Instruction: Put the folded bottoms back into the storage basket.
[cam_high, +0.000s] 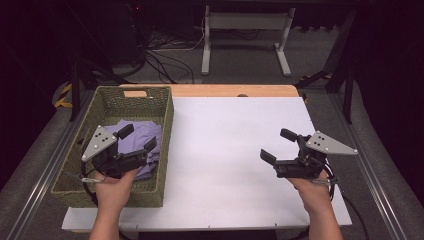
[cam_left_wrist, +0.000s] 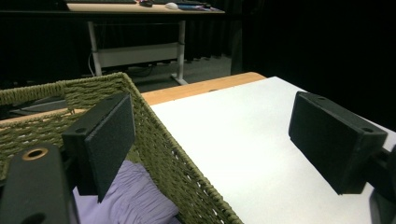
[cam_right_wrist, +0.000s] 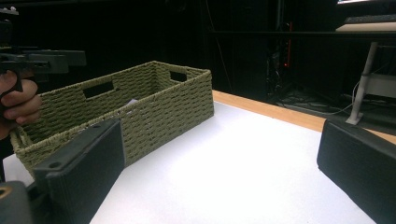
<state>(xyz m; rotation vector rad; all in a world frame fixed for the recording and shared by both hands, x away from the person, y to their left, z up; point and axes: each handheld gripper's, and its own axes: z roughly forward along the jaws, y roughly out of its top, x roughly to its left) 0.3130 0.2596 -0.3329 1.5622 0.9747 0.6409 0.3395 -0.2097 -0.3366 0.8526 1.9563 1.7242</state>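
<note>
A green woven basket (cam_high: 165, 125) stands on the left of the white table top (cam_high: 235, 150), with a purple cloth (cam_high: 142, 132) crumpled inside it. My left gripper (cam_high: 137, 137) hovers over the near part of the basket, above the cloth, and is open with nothing held. In the left gripper view the gripper (cam_left_wrist: 210, 140) looks across the basket wall (cam_left_wrist: 173, 154), with the purple cloth (cam_left_wrist: 135, 198) low at the left. My right gripper (cam_high: 277, 145) is open over the right side of the table, empty. In the right gripper view the gripper (cam_right_wrist: 224, 163) faces the basket (cam_right_wrist: 159, 107).
The white sheet covers a wooden table whose bare edge (cam_high: 230, 90) shows at the back. Beyond it stand a white desk frame (cam_high: 245, 37) and floor cables (cam_high: 165, 57). A metal rail (cam_high: 380, 185) runs along the right side. The other hand (cam_right_wrist: 18, 100) shows in the right gripper view.
</note>
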